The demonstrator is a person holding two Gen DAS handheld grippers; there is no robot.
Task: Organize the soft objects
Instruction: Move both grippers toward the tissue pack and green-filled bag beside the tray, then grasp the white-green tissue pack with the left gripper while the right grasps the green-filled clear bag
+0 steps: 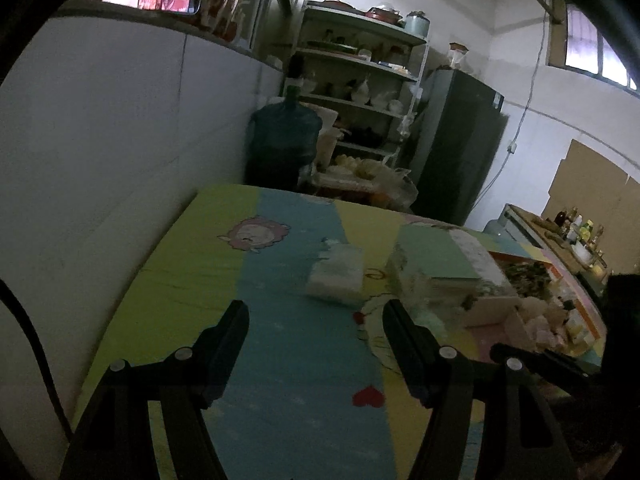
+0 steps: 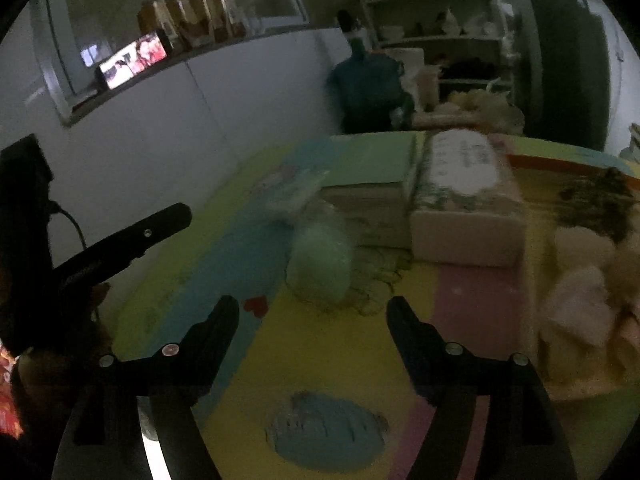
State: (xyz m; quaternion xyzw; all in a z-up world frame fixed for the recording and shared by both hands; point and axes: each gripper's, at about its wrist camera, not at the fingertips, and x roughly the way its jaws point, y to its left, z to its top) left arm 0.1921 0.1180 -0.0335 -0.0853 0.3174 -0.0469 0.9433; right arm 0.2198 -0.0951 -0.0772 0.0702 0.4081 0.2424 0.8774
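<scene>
My left gripper (image 1: pixel 316 312) is open and empty above the colourful cartoon tablecloth (image 1: pixel 288 360). A white soft tissue pack (image 1: pixel 338 274) lies just ahead of it. My right gripper (image 2: pixel 314 306) is open and empty; a pale green soft bundle (image 2: pixel 320 268) in a net lies just ahead between its fingers. The left gripper's finger (image 2: pixel 132 236) shows at the left of the right wrist view. Pale soft pieces (image 2: pixel 580 300) are piled at the right in a shallow tray. The tissue pack (image 2: pixel 296 190) also shows blurred further back.
Two stacked boxes (image 2: pixel 464 208) with a green lid (image 1: pixel 434 254) stand mid-table. A tray with dark greens (image 1: pixel 524 274) sits at the right. A white wall (image 1: pixel 120 140) bounds the left. A water jug (image 1: pixel 286 140), shelves (image 1: pixel 360 80) and a fridge (image 1: pixel 460 140) stand behind.
</scene>
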